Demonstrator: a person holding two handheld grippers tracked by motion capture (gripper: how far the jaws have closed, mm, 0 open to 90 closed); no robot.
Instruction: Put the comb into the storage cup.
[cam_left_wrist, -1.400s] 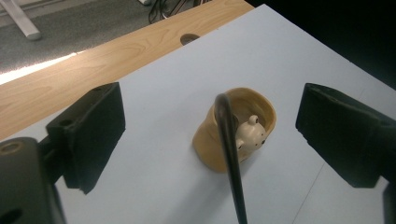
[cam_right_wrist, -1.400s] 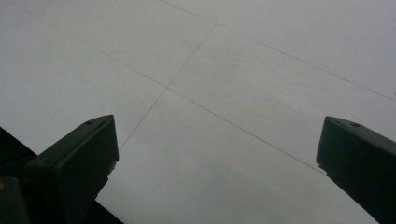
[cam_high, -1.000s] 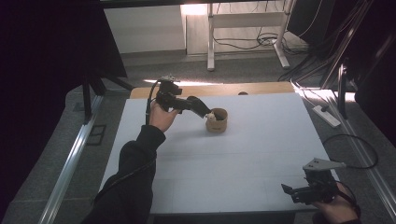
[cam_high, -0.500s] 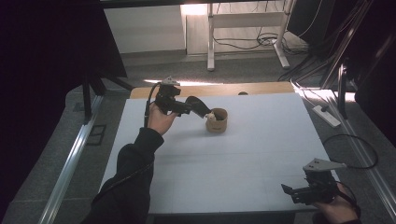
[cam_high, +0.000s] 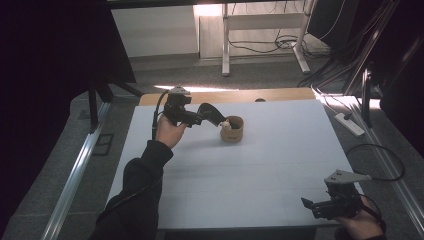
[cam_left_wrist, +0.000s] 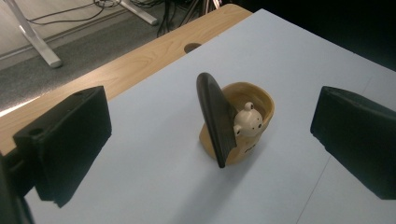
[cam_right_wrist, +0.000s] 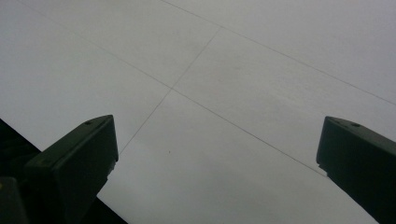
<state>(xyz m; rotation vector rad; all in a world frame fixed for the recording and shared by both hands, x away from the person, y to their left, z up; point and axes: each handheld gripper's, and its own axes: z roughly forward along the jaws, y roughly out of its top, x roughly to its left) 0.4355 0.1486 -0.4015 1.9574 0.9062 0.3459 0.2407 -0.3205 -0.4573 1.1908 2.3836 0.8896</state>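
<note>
A tan cup (cam_high: 233, 132) (cam_left_wrist: 259, 94) stands on the white table (cam_high: 260, 170), towards the far left. A small cream bear figure (cam_left_wrist: 246, 122) (cam_high: 226, 124) peeks over its rim. A black oval flat piece (cam_left_wrist: 215, 116) stands on edge against the cup's near side. My left gripper (cam_high: 212, 114) hovers just left of the cup, open, its fingers (cam_left_wrist: 70, 140) wide on either side and touching nothing. My right gripper (cam_high: 307, 206) (cam_right_wrist: 215, 135) sits low over the near right corner, open and empty.
A wooden strip with a round hole (cam_left_wrist: 191, 47) borders the table's far edge. Beyond it are grey floor, cables and white desk legs (cam_high: 226, 45). A power strip (cam_high: 350, 123) lies off the right side. A metal rail (cam_high: 75, 175) runs along the left.
Almost nothing. The left hand has shifted very slightly by the cup. The cup and the right gripper have stayed where they were.
</note>
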